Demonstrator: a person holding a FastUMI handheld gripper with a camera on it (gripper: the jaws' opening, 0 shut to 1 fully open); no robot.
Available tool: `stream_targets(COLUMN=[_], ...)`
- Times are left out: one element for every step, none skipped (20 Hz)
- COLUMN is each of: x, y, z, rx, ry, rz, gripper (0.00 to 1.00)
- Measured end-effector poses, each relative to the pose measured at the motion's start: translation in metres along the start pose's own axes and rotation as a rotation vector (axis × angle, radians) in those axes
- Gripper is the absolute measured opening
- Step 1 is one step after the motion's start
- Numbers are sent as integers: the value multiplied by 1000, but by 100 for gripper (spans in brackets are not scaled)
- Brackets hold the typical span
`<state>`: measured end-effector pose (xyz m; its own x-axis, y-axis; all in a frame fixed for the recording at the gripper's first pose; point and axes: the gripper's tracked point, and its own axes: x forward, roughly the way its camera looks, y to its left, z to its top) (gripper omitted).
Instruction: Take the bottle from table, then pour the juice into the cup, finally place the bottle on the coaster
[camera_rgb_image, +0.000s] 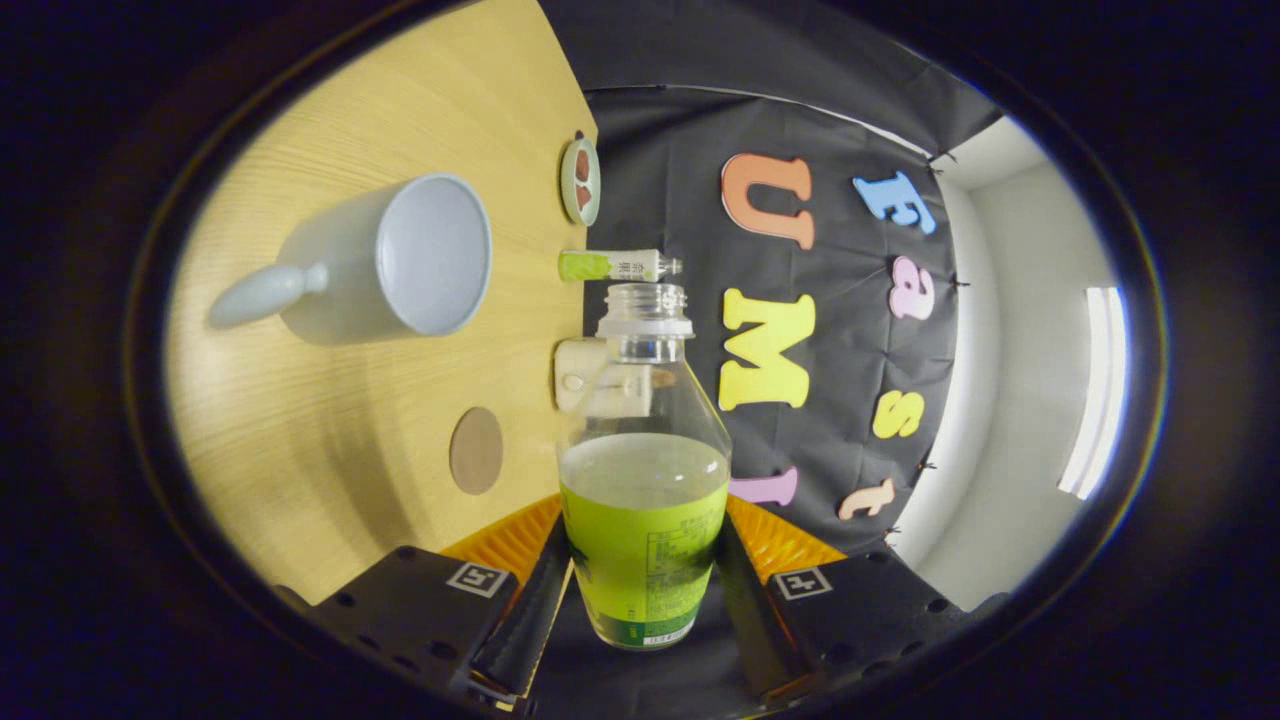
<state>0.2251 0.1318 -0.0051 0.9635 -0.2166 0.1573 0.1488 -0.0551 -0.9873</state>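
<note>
1. Gripper view: gripper (643, 585) clamped on bottle (645, 500), one finger pressing each side of the green label, low on the body.
2. Bottle lifted and rolled sideways with the camera, so table (330, 440) stands as a wall to one side; open neck (645, 310), no cap on.
3. Cup (400, 255) on the table beyond the fingers, mouth facing this way, handle away from the bottle; round brown coaster (476, 450) nearer, between cup and fingers.
4. Probably clear thin plastic: light shell, likely to dent under a hard squeeze.
5. Juice fills about the lower half, so weight sits near the grip; likely to slosh and shift on tilting.
6. Label wrap smooth, possibly slippery; best held at the wide labelled belly as now, not the tapering shoulder.
7. Small tube (615, 265) and dish (580, 180) at the table's far edge, well clear.
</note>
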Motion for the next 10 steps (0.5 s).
stream_targets(x=[-1,-1,-2,-1,-1,0,-1,-1,1,1], y=[-1,-1,-1,-4,-6,-8,-9,-12,-16,-19], z=[1,3,3,5,5,6,6,6,6,7], rx=[-9,-17,-28,-42,-57,-71,-87,-102,-115,-129], ry=[-3,-6,-5,-5,-6,-5,-5,-4,-4,-6], rz=[-3,-7,-10,-15,-20,-26,-32,-38,-46,-55], gripper=[81,81,81,81,81,81,81,81,81,81])
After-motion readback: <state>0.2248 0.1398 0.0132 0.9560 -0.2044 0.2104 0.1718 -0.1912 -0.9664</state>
